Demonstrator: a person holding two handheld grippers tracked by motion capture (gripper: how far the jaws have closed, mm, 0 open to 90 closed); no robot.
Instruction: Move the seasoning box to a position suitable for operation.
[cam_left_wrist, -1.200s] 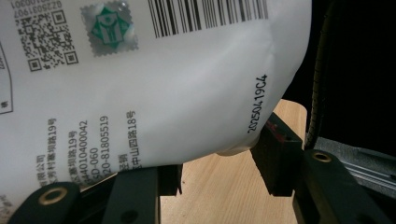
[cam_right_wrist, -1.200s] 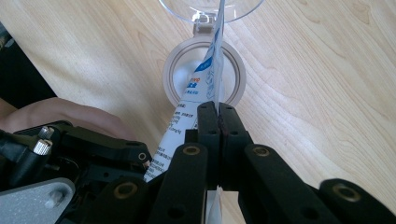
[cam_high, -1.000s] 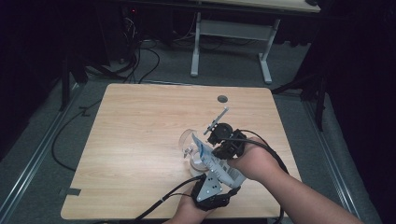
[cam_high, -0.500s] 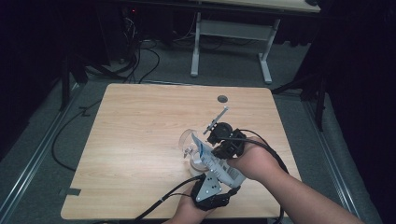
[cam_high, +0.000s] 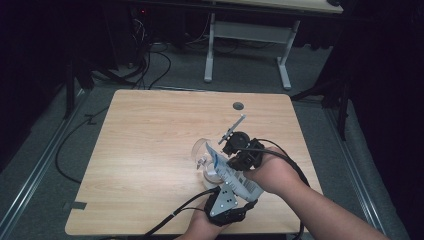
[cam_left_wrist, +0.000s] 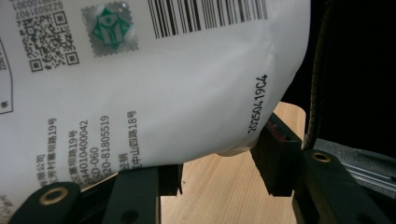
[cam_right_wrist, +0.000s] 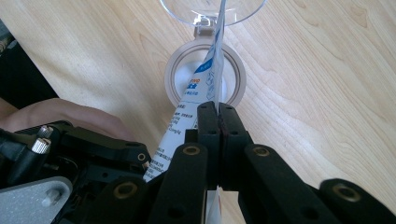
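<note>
Work in hand: a white printed pouch (cam_high: 231, 172) is held between both grippers above the near right part of the wooden table (cam_high: 150, 135).

Left gripper (cam_high: 226, 200): positioned at the near table edge, grey three-cornered plate on top, cable trailing off to the near left. In the left gripper view its two black jaws stand on either side of the lower end of the pouch (cam_left_wrist: 154, 88). The right jaw pad meets the pouch's edge beside a printed date code; the left jaw sits against the printed face. The jaws are partly closed and grasp the pouch body.

Right gripper (cam_high: 239, 150): positioned just beyond the left gripper, held by a hand coming in from the lower right. In the right gripper view its jaws are fully clenched, pad against pad, with the thin edge of the pouch (cam_right_wrist: 201, 88) pinched between them.

Pouch: it runs from the left gripper up and away toward a clear plastic container (cam_high: 202, 152) on the table. In the right gripper view its blue-printed upper end stands edge-on above a round beige-rimmed opening (cam_right_wrist: 205, 77), with a clear hinged lid (cam_right_wrist: 212, 9) swung back beyond it. Whether the pouch's tip touches the rim cannot be determined
</note>
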